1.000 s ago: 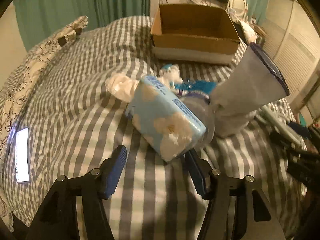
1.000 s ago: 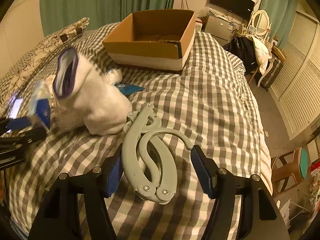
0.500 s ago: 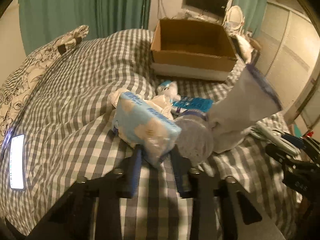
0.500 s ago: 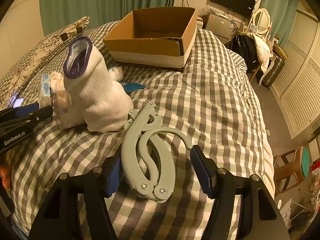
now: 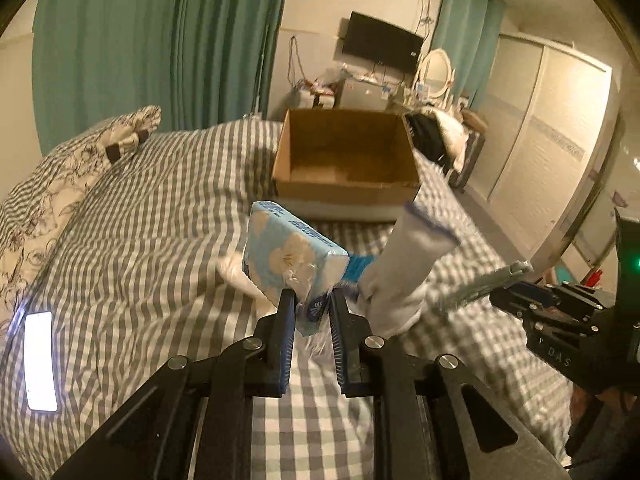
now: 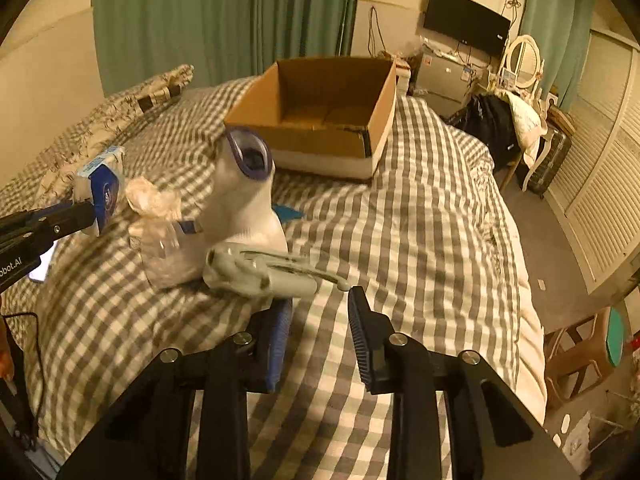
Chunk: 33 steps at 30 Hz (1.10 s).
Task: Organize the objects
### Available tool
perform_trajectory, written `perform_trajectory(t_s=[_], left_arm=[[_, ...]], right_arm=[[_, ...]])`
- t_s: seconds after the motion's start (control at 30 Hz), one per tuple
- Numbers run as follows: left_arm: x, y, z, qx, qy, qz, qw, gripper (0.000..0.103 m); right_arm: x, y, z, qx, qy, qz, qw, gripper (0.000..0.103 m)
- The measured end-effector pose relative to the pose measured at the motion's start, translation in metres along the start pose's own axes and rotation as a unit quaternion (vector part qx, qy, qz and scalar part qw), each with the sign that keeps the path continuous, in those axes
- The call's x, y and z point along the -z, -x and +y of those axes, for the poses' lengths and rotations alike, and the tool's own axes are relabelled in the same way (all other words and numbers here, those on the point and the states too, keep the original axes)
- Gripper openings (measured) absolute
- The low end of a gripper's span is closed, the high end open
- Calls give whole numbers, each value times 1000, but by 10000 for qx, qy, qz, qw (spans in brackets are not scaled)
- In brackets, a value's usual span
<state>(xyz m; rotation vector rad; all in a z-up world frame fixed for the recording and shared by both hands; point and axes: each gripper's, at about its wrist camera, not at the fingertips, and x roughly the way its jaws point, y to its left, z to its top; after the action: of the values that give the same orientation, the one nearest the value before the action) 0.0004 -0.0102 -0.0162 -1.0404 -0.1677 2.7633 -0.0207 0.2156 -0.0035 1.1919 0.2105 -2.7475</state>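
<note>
Your left tongs [image 5: 311, 300] were clamped narrow on the near end of the tissue pack [image 5: 292, 256]. The pack was off the bed [image 5: 160, 240] and cantilevered forward and up from the tips. The cardboard box [image 5: 344, 194] sat straight ahead of those tongs, beyond the pack, top open. End grip on a soft pack means it'll likely sag or pivot, so carry level, no wrist flicks, and release low over the box. The white sock [image 5: 412, 264] stood just right of the tips, so keep clear of it.

Your right tongs [image 6: 320, 320] were half closed, with the pale green clamp tool [image 6: 260, 270] blurred across the left tip. Can't tell if it was actually gripped. Check that before lifting. The box was ahead and slightly left of them.
</note>
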Motion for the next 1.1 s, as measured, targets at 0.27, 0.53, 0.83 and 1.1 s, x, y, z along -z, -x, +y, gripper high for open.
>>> perform_trajectory(t_s=[0.27, 0.53, 0.83, 1.1], left_arm=[[-37, -17, 0, 227, -47, -105, 9997, 17], [-27, -51, 7, 179, 2, 190, 9997, 17], [-20, -73, 16, 132, 81, 410, 9990, 17], [-22, -85, 22, 76, 100, 469, 9988, 17]], right_arm=[[-41, 1, -1, -114, 167, -275, 9994, 4], [-34, -32, -13, -587, -240, -55, 9980, 28], [-40, -81, -16, -485, -566, 382, 9965, 65], [-52, -120, 29, -162, 518, 550, 9970, 65]])
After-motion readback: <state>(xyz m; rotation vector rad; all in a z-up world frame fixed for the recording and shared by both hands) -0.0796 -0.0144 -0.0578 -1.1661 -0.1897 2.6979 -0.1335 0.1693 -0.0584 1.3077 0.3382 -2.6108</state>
